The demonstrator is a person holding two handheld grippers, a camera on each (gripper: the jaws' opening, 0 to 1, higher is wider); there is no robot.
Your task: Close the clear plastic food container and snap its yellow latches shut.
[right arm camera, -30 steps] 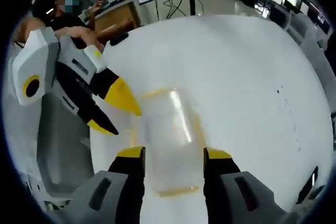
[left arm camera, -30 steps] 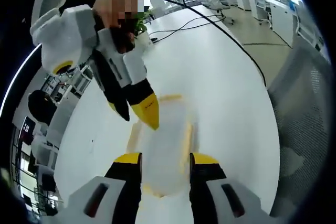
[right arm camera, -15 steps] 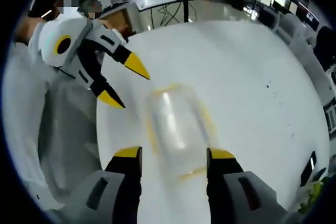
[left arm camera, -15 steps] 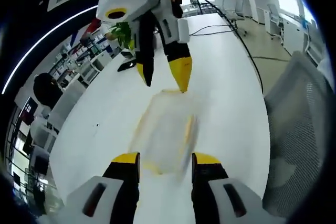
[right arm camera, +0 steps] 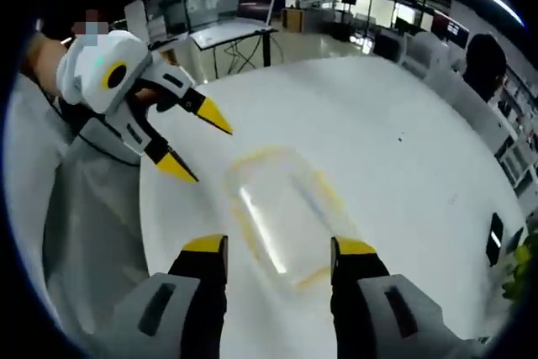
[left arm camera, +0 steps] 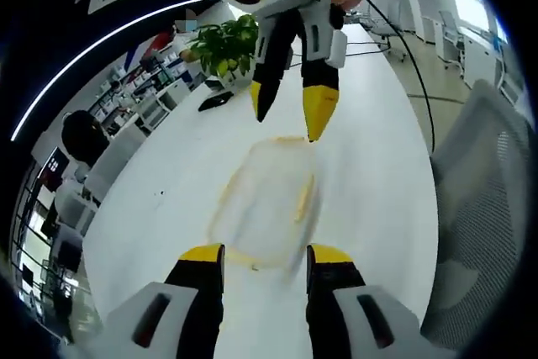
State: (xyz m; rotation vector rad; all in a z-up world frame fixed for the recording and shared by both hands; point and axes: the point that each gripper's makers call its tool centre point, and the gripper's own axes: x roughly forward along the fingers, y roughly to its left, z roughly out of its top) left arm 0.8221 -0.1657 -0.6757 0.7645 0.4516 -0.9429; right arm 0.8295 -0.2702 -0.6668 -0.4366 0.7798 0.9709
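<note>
A clear plastic food container [left arm camera: 267,201] with yellow latches along its edges lies on the white table [left arm camera: 370,166]; in the right gripper view the container [right arm camera: 284,212] shows its lid down. My left gripper [left arm camera: 266,256] is open, its jaws either side of the container's near end. Open too, my right gripper [right arm camera: 277,250] straddles the opposite end, with nothing held. In the left gripper view the right gripper [left arm camera: 290,111] hovers over the far end, one yellow tip close to the rim. The left gripper [right arm camera: 192,140] appears at the left in the right gripper view, apart from the container.
A potted plant [left arm camera: 220,44] and a dark flat object [left arm camera: 217,101] sit at the table's far end, with black cables [left arm camera: 395,48] trailing across it. A grey mesh chair [left arm camera: 483,208] stands beside the table. A dark phone [right arm camera: 493,240] lies near the table edge.
Both grippers have drawn back and lifted from the container, so the views look across it at a lower angle. The container has stayed in place on the table.
</note>
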